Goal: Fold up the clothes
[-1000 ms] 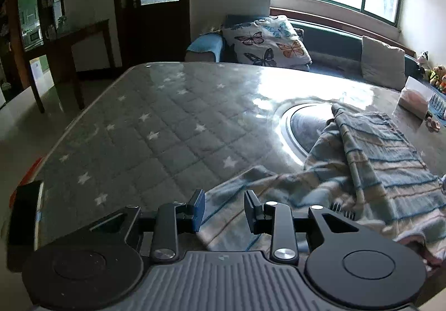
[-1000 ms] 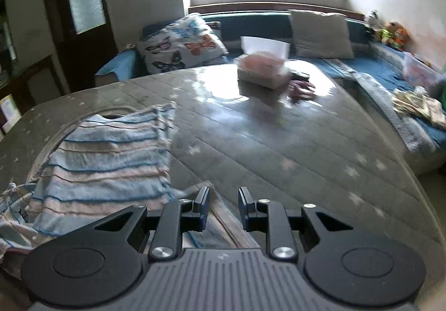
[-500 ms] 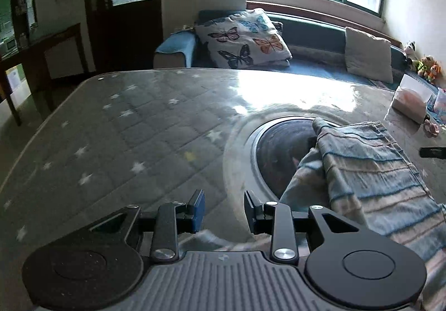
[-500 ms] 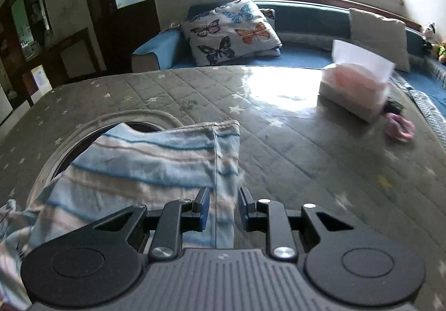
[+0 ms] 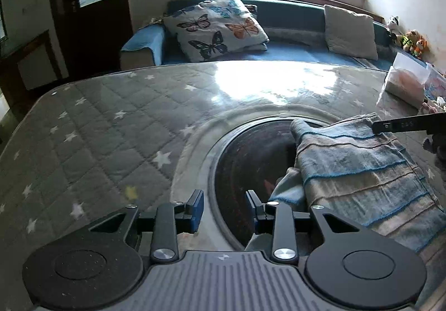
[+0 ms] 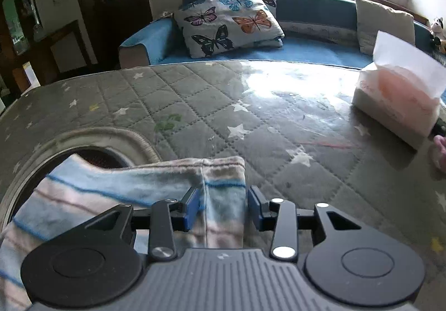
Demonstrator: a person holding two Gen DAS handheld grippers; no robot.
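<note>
A blue, pink and grey striped garment (image 5: 362, 171) lies folded over on the right half of the table, with its left edge over a dark round recess (image 5: 251, 160). My left gripper (image 5: 224, 207) is open above the recess rim, holding nothing, with the cloth just right of it. My right gripper (image 6: 223, 207) is open over the garment's (image 6: 111, 191) far right corner, and the cloth's edge lies below and between its fingertips. One right-gripper finger (image 5: 404, 125) shows over that corner in the left wrist view.
The table (image 6: 278, 121) wears a grey quilted star-print cover under glossy film. A tissue box (image 6: 398, 99) and something pink (image 6: 440, 143) sit at the far right. A blue sofa (image 5: 292, 51) with a butterfly pillow (image 5: 220, 26) runs behind the table.
Both grippers have swung left over the table. The left one came off the garment's near edge to the recess rim. The right one now sits over the garment's far corner.
</note>
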